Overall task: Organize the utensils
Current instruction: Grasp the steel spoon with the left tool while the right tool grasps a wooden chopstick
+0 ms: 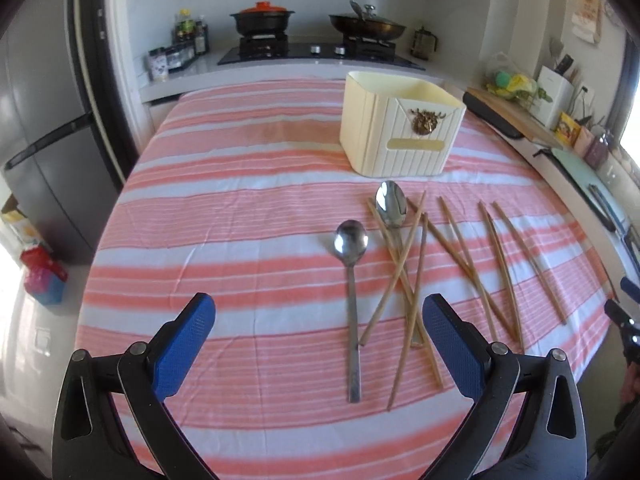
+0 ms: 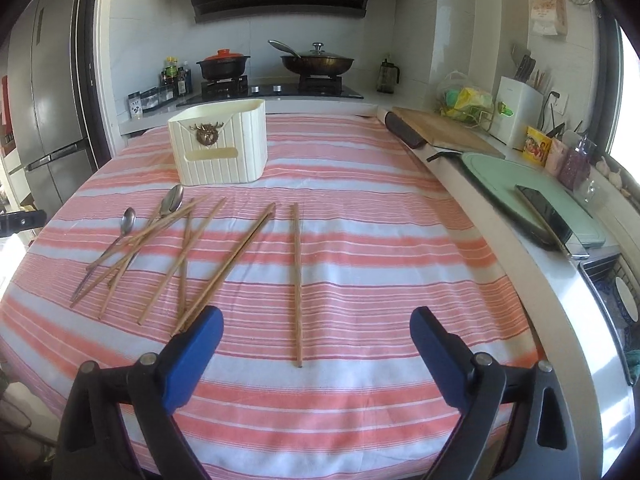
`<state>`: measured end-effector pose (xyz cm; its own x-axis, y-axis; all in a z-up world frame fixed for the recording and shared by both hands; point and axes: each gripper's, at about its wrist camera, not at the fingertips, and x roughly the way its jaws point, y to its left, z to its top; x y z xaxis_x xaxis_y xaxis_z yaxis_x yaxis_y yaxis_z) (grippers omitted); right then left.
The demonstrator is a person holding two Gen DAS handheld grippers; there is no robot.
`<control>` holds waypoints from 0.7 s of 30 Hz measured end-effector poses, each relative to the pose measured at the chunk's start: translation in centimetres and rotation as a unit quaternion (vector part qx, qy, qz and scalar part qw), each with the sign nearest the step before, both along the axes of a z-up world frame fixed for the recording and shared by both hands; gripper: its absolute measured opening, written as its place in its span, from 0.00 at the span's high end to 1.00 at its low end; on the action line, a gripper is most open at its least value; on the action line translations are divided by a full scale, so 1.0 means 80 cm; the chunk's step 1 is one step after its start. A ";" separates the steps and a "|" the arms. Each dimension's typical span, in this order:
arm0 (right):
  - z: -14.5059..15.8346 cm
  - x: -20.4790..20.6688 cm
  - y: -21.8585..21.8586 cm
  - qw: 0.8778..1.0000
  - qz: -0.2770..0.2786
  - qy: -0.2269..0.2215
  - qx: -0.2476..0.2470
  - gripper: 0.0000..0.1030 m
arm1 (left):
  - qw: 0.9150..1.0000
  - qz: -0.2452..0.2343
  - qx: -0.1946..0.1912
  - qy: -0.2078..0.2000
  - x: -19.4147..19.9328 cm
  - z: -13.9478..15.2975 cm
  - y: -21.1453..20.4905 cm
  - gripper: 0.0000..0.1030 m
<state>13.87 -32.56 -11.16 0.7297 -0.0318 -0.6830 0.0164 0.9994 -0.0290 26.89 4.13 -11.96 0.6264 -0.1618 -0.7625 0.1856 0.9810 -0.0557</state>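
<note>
Nearest thing in the right view is a lone chopstick (image 2: 297,284), lying straight ahead between the wide-open fingers of the right gripper (image 2: 316,344), its near tip just past the pads. Nothing's held. A pair (image 2: 230,264) runs off diagonally from the tip of the left finger (image 2: 192,354), and the rest of the chopsticks (image 2: 160,248) lie criss-crossed beyond that, up toward the holder (image 2: 219,148).

The left gripper (image 1: 318,344) is spread wide too, empty. Between its fingers and a bit ahead lies a spoon (image 1: 351,276), handle end nearest. Just off the right finger (image 1: 452,350) is the tangled pile (image 1: 408,276) with a second spoon (image 1: 391,200) partly under the sticks.

Handling guess: chopsticks are light, stiff and thin, lying flat on the cloth (image 2: 360,240), so they'll probably roll or skid when pinched. I'd take the lone one near the middle, across its length. Spoons look like smooth metal, likely slippery; grab the handle rather than the bowl. The pile is the annoying bit, since lifting one stick could drag the others.

Room-wise, lots of bare cloth ahead of the right fingers, and more off to the left of the left ones. The table edge sits close under both grippers, and a counter (image 2: 480,216) runs along the right side.
</note>
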 end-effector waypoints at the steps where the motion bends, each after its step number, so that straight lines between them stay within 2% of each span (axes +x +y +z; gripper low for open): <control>1: -0.002 0.003 0.002 1.000 0.002 0.003 -0.002 0.10 | 1.000 -0.006 0.004 0.008 0.015 -0.010 -0.002 0.00; 7: -0.008 0.016 0.001 1.000 0.008 0.016 -0.009 0.12 | 0.998 -0.012 -0.001 0.057 0.076 -0.065 -0.016 0.01; 13: -0.018 0.036 -0.013 1.000 0.001 0.030 -0.011 0.12 | 0.997 -0.025 0.040 0.064 0.099 -0.091 -0.042 0.01; 17: -0.032 0.059 -0.023 0.998 0.007 0.060 0.013 0.25 | 0.995 -0.016 0.068 0.077 0.109 -0.105 -0.049 0.01; 21: -0.046 0.095 -0.028 0.993 0.038 0.103 0.045 0.28 | 0.995 -0.016 0.066 0.076 0.110 -0.104 -0.054 0.01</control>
<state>21.44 -34.77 -14.84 0.5716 0.0859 -0.8160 -0.0552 0.9963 0.0661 35.72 -0.16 -20.30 0.4979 -0.0733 -0.8641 0.2169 0.9753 0.0423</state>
